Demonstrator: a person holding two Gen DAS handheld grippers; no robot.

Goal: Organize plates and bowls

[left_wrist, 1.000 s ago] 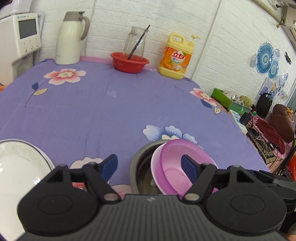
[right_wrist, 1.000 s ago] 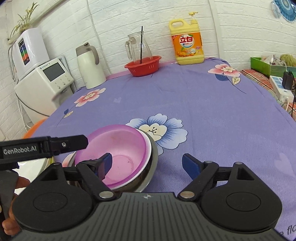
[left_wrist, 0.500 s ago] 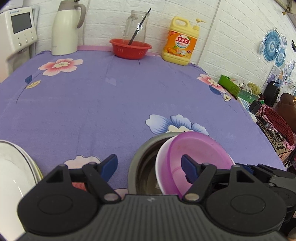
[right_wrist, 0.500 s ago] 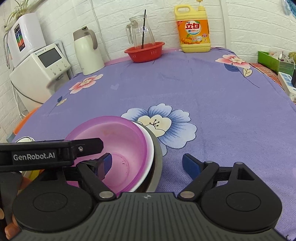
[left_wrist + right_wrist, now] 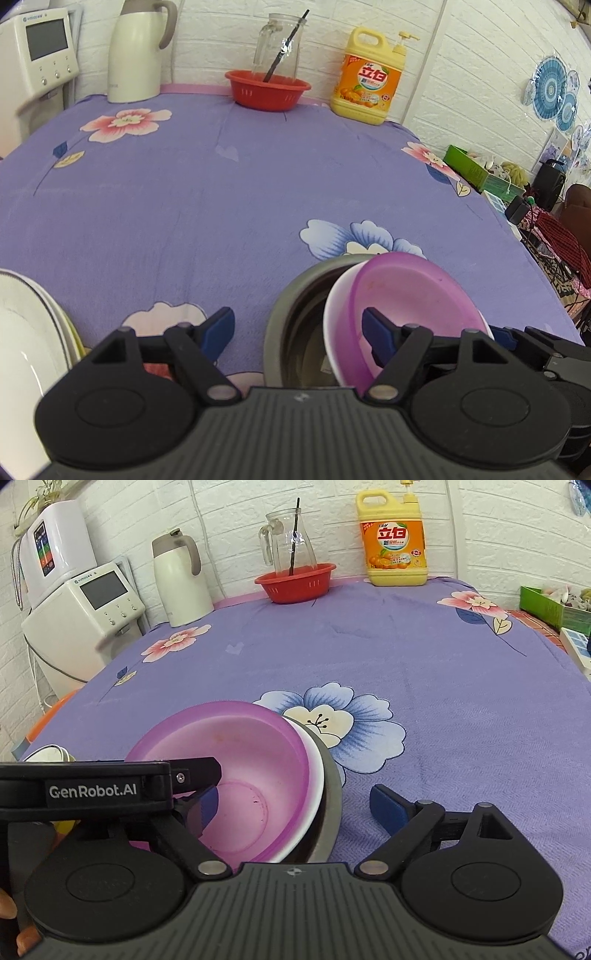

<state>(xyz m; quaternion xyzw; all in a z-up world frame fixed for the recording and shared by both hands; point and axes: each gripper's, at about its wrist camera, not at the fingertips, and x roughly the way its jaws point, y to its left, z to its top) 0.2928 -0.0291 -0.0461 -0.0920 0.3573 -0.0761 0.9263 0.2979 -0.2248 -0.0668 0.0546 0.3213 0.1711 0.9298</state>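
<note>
A pink plastic bowl (image 5: 406, 291) leans tilted inside a white bowl (image 5: 314, 775), and both sit in a grey metal bowl (image 5: 284, 314) on the purple flowered cloth. My left gripper (image 5: 297, 328) is open and straddles the stack's left side. One of its fingers is inside the pink bowl and the other is over the cloth. My right gripper (image 5: 295, 805) is open and straddles the right side. Its right fingertip (image 5: 384, 805) is clear of the metal rim, and its left one is partly hidden behind the left gripper's body. A stack of white plates (image 5: 26, 343) lies at the near left.
Along the back wall stand a white thermos jug (image 5: 136, 51), a red basket (image 5: 267, 88) with a glass pitcher in it, and a yellow detergent bottle (image 5: 369, 85). A white appliance (image 5: 81, 616) stands off the table's left. Clutter and a green box (image 5: 469, 166) lie beyond the right edge.
Both grippers have come down and closer around the bowl stack, which now looms larger in each view. Their jaws kept the same width.
</note>
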